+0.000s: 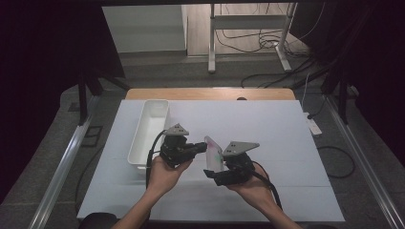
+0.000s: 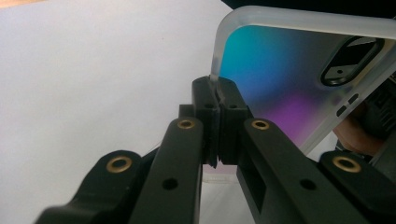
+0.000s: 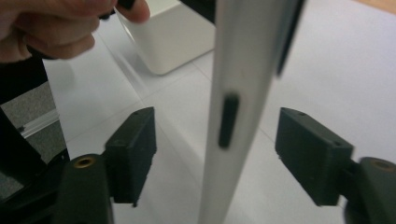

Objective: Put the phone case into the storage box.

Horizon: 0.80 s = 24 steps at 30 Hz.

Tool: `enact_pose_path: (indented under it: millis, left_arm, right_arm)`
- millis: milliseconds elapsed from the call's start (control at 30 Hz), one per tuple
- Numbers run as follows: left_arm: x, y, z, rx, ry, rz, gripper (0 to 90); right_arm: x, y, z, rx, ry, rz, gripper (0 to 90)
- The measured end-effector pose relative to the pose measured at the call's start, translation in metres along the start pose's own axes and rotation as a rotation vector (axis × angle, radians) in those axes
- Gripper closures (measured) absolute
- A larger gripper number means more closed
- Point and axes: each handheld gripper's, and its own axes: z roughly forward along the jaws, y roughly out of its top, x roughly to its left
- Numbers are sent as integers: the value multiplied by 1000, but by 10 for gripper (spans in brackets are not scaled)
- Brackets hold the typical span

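Note:
A phone in a frosted clear case (image 1: pixel 214 152) is held upright on edge above the white table, between the two hands. Its back glows blue to purple (image 2: pixel 280 79) around a dark camera cutout. My left gripper (image 1: pixel 202 149) comes in from the left, and its jaws (image 2: pixel 218 100) are shut on the case's corner edge. My right gripper (image 1: pixel 218 168) sits just below and right of the phone. It stands open (image 3: pixel 217 144), with the phone's thin side edge (image 3: pixel 238 70) and its dark side button between the pads, touching neither.
A long white bin (image 1: pixel 143 119) lies at the left of the white table cover (image 1: pixel 277 129), close behind the left hand (image 3: pixel 56 28); it also appears as a white box (image 3: pixel 168 42). A wooden table edge runs along the back. Cables and a stand lie on the floor beyond.

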Motion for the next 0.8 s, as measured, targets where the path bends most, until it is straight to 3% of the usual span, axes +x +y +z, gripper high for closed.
enact_pose_path:
  millis: [333, 467, 800]
  left_arm:
    - [9, 0, -3, 13, 30, -10, 884]
    - [11, 1, -5, 12, 47, -2, 884]
    - [20, 3, -10, 20, 65, -6, 884]
  right_arm:
    - [-3, -4, -3, 31, 19, 4, 97]
    - [-7, -7, -6, 60, 26, 13, 67]
    - [-16, -12, -15, 71, 8, 25, 19]
